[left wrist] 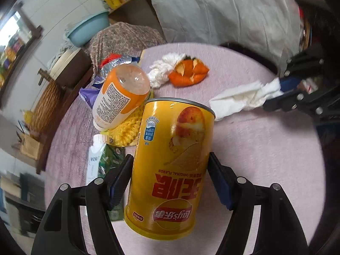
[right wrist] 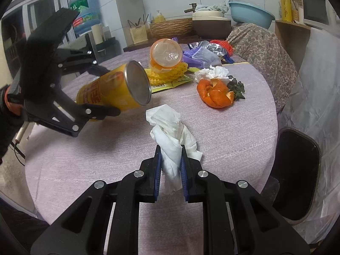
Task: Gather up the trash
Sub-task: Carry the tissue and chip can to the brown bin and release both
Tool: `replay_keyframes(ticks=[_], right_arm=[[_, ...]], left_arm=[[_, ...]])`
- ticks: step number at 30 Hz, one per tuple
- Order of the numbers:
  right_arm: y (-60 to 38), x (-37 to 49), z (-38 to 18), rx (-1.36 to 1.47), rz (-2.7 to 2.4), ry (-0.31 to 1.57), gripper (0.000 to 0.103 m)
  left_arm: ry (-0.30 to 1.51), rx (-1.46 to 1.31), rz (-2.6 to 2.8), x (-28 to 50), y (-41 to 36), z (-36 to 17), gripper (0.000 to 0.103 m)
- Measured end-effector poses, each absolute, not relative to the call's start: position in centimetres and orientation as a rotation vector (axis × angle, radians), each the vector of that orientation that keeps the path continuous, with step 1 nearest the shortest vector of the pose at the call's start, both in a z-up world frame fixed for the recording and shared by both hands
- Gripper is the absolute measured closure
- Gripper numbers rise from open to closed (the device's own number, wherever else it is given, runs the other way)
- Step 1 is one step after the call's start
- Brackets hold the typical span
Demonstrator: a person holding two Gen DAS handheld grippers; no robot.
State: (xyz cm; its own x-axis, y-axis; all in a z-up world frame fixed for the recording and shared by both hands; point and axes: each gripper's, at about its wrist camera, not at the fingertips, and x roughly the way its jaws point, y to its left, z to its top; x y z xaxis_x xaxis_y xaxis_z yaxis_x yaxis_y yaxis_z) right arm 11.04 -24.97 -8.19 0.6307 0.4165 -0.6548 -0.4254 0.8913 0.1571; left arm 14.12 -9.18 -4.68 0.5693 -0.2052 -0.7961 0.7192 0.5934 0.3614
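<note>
Trash collection, early stage. Two items are in hand and lifted off the counter (right wrist: pixel 233 148): the left tool (left wrist: pixel 170 170) clamps the yellow chip can (left wrist: pixel 172 159) between its pads, can tilted with its metal end toward the counter's middle; the right tool (right wrist: pixel 171 170), pressed nearly together, pinches a crumpled white tissue (right wrist: pixel 170 127) that sticks out ahead of its tips. Neither item has yet reached a bin. Left on the counter, well ahead of both tools: orange peel (right wrist: pixel 216 94), a second tissue wad (right wrist: pixel 210 72), an orange-labelled plastic bottle (right wrist: pixel 165 55) on yellow netting (right wrist: pixel 167 75), and foil and purple wrappers (right wrist: pixel 204 53). A dark bin (right wrist: pixel 297 174) stands beside the counter, on the right.
</note>
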Motion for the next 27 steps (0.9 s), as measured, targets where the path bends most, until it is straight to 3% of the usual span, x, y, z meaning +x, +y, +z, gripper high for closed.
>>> replay_keyframes(ticks=[15, 27], right_arm=[[-37.0, 11.5, -7.2, 0.254, 0.172, 0.641, 0.086], [-48.4, 19.3, -20.5, 0.421, -0.125, 0.921, 0.085]], left_arm=[[0.686, 0.398, -0.736, 12.7, -14.1, -2.5, 0.034], [0.732, 0.404, -0.844, 15.0, -24.1, -3.9, 0.034]])
